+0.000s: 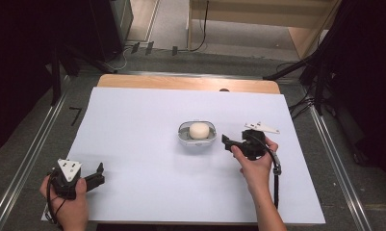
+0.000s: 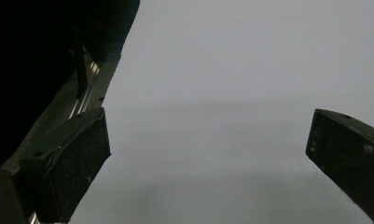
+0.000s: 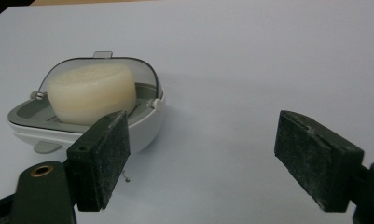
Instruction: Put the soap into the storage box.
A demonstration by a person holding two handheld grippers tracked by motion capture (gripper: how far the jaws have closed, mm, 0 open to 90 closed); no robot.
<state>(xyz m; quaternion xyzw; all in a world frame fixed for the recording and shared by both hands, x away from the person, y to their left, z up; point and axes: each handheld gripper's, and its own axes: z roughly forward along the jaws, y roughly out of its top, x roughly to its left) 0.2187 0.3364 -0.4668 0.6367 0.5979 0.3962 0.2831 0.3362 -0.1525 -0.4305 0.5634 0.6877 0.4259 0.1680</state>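
A white and grey soap dish [image 1: 196, 139] stands in the middle of the white table sheet, its clear lid tipped open at the back. A cream round soap bar [image 1: 199, 130] lies in it. My right gripper [image 1: 228, 143] is just right of the dish, jaws wide open and pointing at it. In the right gripper view the dish [image 3: 142, 126] and the soap [image 3: 92, 93] sit behind the left pad [image 3: 100, 158], outside the gap of the gripper [image 3: 208, 158]. My left gripper [image 1: 100, 174] rests open at the near left corner; in its own view the gripper [image 2: 208, 158] holds nothing.
The white sheet [image 1: 133, 144] covers most of the table, with a bare wooden strip [image 1: 188, 83] along the far edge. Metal rails [image 1: 32, 149] run on the floor on both sides. Dark stands and cables [image 1: 320, 72] crowd the far right.
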